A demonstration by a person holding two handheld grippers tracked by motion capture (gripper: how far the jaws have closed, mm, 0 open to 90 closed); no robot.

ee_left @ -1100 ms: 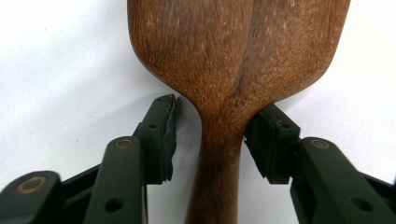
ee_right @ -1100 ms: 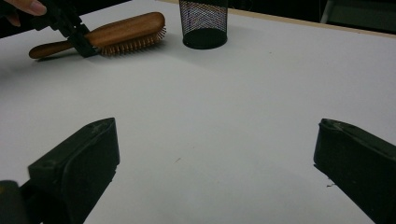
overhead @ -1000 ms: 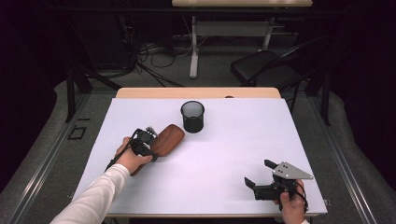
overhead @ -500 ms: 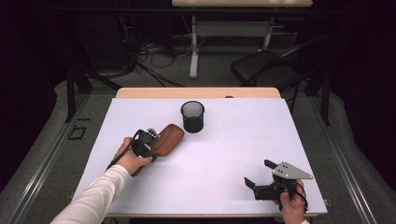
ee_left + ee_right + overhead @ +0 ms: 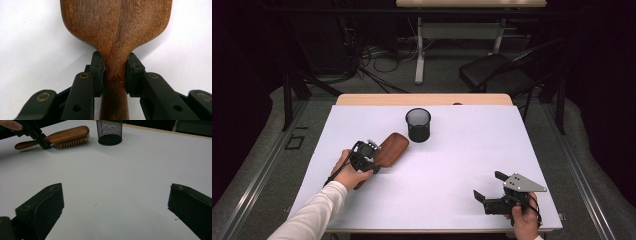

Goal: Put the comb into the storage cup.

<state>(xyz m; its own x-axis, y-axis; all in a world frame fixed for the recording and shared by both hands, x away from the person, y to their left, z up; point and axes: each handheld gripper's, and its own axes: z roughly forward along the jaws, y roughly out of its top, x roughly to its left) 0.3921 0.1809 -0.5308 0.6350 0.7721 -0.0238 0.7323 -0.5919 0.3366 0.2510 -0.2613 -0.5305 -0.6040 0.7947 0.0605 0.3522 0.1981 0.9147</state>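
Observation:
A brown wooden hairbrush (image 5: pixel 391 146) lies on the white table (image 5: pixel 462 150) at the left, bristles turned toward the tabletop (image 5: pixel 71 143). My left gripper (image 5: pixel 374 157) is shut on its narrow neck. In the left gripper view both pads (image 5: pixel 98 72) press on the wood where the handle meets the head (image 5: pixel 116 25); the jaws have just been closing on it. My right gripper (image 5: pixel 488 185) rests near the front right edge, held by a hand. It is open, with bare table between its jaws (image 5: pixel 115 205).
A black mesh cup (image 5: pixel 418 125) stands upright at the back centre of the table, just right of the brush's head (image 5: pixel 109 131). A wooden table edge (image 5: pixel 422 99) runs behind it. A dark chair (image 5: pixel 497 75) and cables sit on the floor beyond.

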